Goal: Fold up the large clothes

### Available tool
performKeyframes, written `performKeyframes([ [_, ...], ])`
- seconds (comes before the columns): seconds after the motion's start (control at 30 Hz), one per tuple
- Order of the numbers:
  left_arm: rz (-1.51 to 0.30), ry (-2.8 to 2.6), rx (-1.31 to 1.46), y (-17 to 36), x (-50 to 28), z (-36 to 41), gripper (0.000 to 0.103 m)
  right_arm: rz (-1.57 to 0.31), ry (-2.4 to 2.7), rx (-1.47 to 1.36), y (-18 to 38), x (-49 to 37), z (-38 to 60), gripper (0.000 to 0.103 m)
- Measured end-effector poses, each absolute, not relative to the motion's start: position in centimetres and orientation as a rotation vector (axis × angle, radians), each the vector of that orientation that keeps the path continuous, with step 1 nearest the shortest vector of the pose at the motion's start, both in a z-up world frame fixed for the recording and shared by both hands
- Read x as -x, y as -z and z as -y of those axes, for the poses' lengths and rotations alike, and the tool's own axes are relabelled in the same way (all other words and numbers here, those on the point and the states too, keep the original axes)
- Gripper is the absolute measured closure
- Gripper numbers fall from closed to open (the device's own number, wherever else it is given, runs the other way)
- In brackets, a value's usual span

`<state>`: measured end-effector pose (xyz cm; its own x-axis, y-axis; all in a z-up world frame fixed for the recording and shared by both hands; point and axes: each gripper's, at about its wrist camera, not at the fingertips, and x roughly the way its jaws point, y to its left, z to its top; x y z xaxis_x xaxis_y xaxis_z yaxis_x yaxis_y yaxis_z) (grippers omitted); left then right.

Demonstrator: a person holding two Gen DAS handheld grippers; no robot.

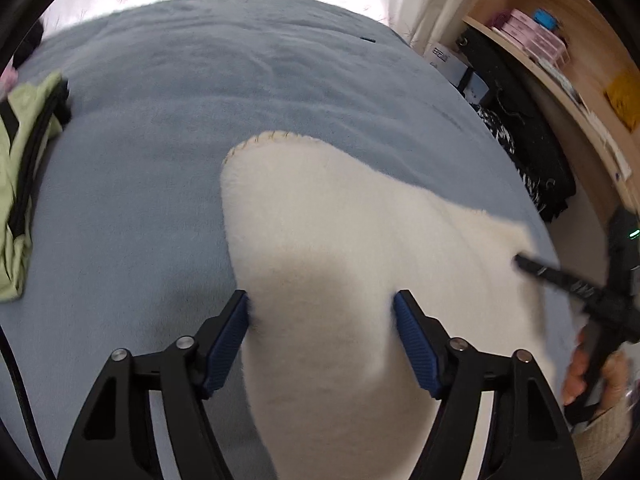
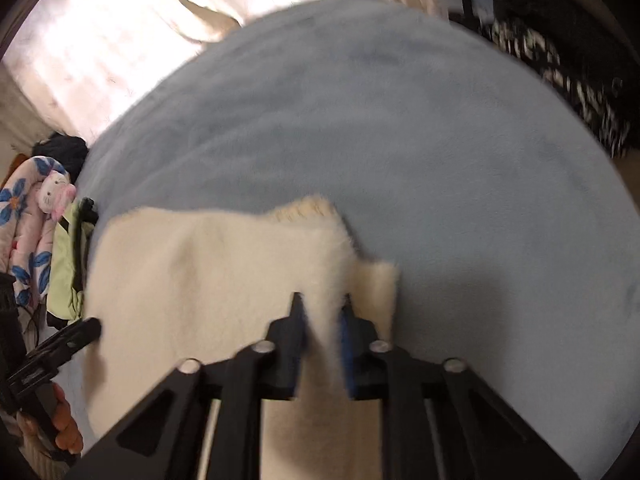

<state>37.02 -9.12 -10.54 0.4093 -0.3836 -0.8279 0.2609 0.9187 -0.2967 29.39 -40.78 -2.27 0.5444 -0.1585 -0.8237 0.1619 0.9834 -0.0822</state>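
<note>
Left gripper (image 1: 322,300): jaws spread wide, straddling the cream fleece garment (image 1: 340,240) ahead on the blue blanket (image 1: 160,160). Right gripper (image 2: 322,304): clamped on a garment fold; view blurred, near hem cut off.

1. A bed covered with a blue-grey fleece blanket (image 1: 160,128) fills most of both views.
2. A cream fleece garment (image 1: 340,220) lies on it, in the lower middle of the left wrist frame.
3. A light green garment with black trim (image 1: 24,152) lies on the blanket at the left edge of the frame, well apart from the cream one.
</note>
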Motion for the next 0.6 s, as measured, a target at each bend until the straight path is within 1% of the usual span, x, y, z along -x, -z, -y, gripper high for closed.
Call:
performKeyframes([
  [0.03, -1.058, 0.408, 0.109, 10.8, -36.7, 9.5, 0.032, -0.982, 0.203, -0.005, 2.7, -29.4, 41.2, 0.091],
  [0.1, -1.037, 0.410, 0.082, 11.3, -36.4, 9.8, 0.032, -1.057, 0.235, -0.017, 5.4, -29.7, 42.5, 0.089],
  [0.13, -1.027, 0.406, 0.078, 11.3, -36.1, 9.7, 0.032, -1.048, 0.237, -0.011, 5.6, -29.7, 42.5, 0.088],
  [0.23, -1.006, 0.381, 0.068, 11.0, -35.6, 9.8, 0.032, -1.037, 0.247, -0.010, 4.7, -29.3, 42.0, 0.087],
  [0.3, -0.996, 0.375, 0.051, 10.6, -35.4, 9.8, 0.032, -1.031, 0.254, 0.025, 4.0, -28.9, 41.3, 0.085],
  [0.33, -0.990, 0.372, 0.039, 10.4, -35.2, 9.8, 0.032, -1.017, 0.260, 0.047, 3.4, -28.5, 40.8, 0.082],
  [0.43, -0.975, 0.358, -0.001, 9.6, -34.4, 10.0, 0.032, -0.967, 0.279, 0.126, 1.9, -27.5, 39.2, 0.081],
  [0.5, -0.981, 0.352, -0.020, 9.0, -33.6, 10.1, 0.032, -0.945, 0.252, 0.135, 1.0, -26.4, 37.9, 0.078],
  [0.57, -0.988, 0.360, -0.027, 8.4, -32.7, 10.1, 0.032, -0.936, 0.214, 0.136, 0.4, -25.3, 36.4, 0.072],
  [0.6, -0.981, 0.367, -0.026, 7.9, -31.8, 10.0, 0.032, -0.935, 0.194, 0.140, 0.3, -24.8, 35.6, 0.072],
])
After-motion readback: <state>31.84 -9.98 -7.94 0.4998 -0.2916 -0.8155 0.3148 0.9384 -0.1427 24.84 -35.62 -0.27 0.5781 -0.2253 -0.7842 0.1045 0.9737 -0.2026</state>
